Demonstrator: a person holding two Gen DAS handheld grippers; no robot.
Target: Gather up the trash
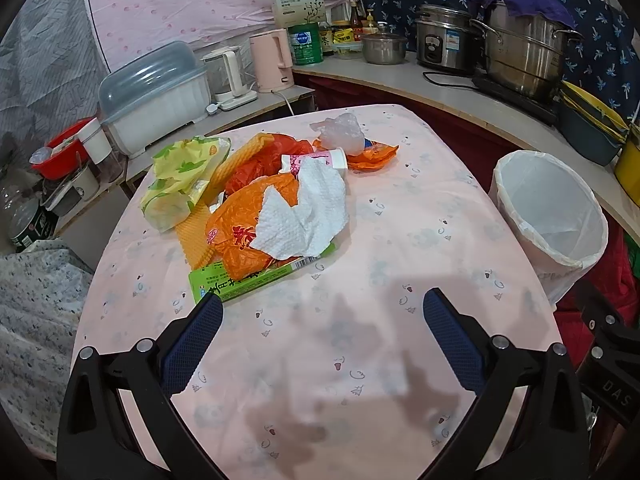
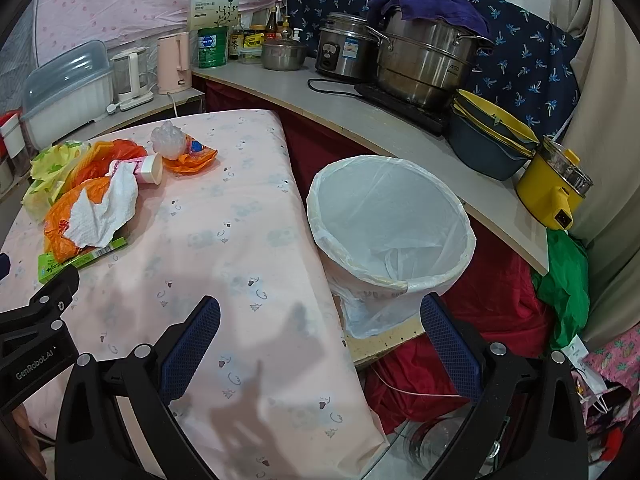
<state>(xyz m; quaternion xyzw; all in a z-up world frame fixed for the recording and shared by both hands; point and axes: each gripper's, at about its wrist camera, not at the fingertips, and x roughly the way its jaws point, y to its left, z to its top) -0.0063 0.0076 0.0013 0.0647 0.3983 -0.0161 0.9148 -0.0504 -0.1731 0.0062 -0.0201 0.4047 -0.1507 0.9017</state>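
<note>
Both jaws stand open, empty. Ahead of the left gripper [image 1: 322, 310], all trash [image 1: 276, 208] remains on the counter [image 1: 400, 240]; bin [image 2: 390, 224] appears unfilled.

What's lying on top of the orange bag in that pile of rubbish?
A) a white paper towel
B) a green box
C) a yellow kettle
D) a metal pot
A: a crumpled white paper towel is draped over the orange bag, while the green box sticks out from under the pile.
</note>
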